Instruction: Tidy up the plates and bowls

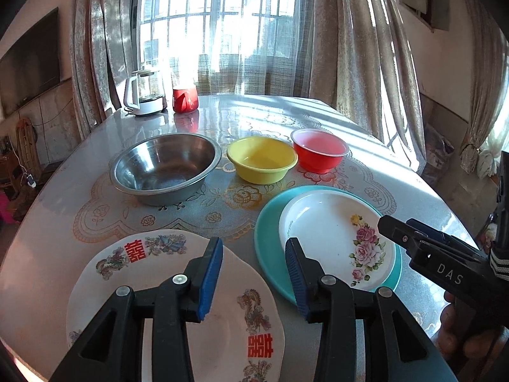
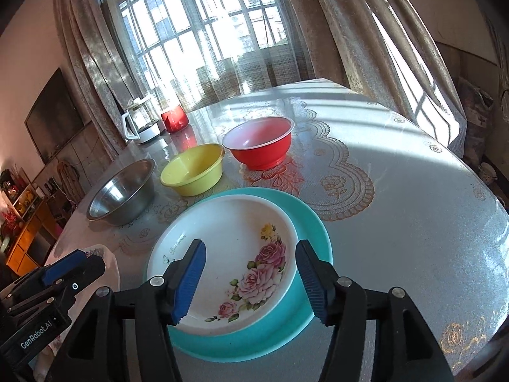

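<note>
A white rose-pattern plate (image 2: 229, 222) lies on a teal plate (image 2: 313, 222) near the table's front. My right gripper (image 2: 251, 245) hovers over the rose plate, open, its blue pads apart and touching nothing. To the left lies a white plate with dragons and red characters (image 1: 152, 264). My left gripper (image 1: 254, 245) stands open over its right edge, with nothing between the fingers. Behind the plates sit a steel bowl (image 1: 165, 168), a yellow bowl (image 1: 261, 159) and a red bowl (image 1: 319, 151) in a row. The right gripper (image 1: 391, 222) enters the left wrist view from the right.
A glass kettle (image 1: 143, 95) and a red cup (image 1: 185, 98) stand at the table's far left edge. The round table (image 1: 286, 111) has a lace-patterned cover. Curtains and a barred window are behind it; a dark screen hangs on the left wall.
</note>
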`<state>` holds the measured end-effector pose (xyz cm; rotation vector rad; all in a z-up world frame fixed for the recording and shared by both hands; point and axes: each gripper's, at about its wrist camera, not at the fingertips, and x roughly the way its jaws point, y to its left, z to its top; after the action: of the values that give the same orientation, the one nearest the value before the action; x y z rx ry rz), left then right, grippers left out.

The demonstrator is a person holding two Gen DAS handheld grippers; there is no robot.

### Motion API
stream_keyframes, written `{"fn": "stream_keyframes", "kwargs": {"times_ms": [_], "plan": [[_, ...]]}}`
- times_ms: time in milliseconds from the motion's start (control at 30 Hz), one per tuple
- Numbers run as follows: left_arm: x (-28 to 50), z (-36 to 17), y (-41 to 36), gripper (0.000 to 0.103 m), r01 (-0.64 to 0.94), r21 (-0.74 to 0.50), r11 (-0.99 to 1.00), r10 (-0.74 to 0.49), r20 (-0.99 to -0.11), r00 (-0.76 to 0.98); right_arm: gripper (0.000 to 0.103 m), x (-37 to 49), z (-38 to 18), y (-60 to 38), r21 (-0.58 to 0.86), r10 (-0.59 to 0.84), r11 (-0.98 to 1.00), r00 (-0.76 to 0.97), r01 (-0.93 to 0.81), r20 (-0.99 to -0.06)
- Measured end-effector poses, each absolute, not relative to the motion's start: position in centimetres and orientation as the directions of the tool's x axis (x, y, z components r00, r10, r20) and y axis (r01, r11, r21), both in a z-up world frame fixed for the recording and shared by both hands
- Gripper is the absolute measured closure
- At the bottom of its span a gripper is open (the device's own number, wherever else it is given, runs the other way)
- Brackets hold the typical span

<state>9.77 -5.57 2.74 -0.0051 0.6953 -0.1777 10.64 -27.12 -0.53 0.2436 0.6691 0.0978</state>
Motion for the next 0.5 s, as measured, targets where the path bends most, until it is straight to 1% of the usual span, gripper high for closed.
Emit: {"fn": "stream_keyframes", "kwargs": {"times_ms": [100,233,333,433,500], "plan": [[9.4,3.0,-3.8,0.061,0.13,-0.094,0.987,-0.16,-0.636,0.755,0.041,10.1,0.0,-26.2,0.247,0.185,0.968,0.785,-0.043,-0.591],[8.7,3.0,-1.3,0.061,0.084,-0.103,0.991,-0.13,-0.632,0.764,0.039,9.5,0.5,-24.4,0.272,0.264,0.954,0.772,-0.123,-0.578],[8.2,2.7,1.3,0.061,0.06,-0.14,0.988,-0.136,-0.635,0.761,0.039,9.2,0.8,-22.6,0.331,0.384,0.916,0.736,-0.228,-0.558],[7.4,2.5,3.8,0.061,0.019,-0.145,0.989,-0.106,-0.622,0.776,0.039,8.8,0.8,-20.3,0.368,0.495,0.866,0.682,-0.338,-0.538],[7.1,2.3,5.5,0.057,-0.005,-0.159,0.987,-0.096,-0.619,0.78,0.039,8.5,0.5,-18.7,0.386,0.551,0.834,0.638,-0.394,-0.539]]}}
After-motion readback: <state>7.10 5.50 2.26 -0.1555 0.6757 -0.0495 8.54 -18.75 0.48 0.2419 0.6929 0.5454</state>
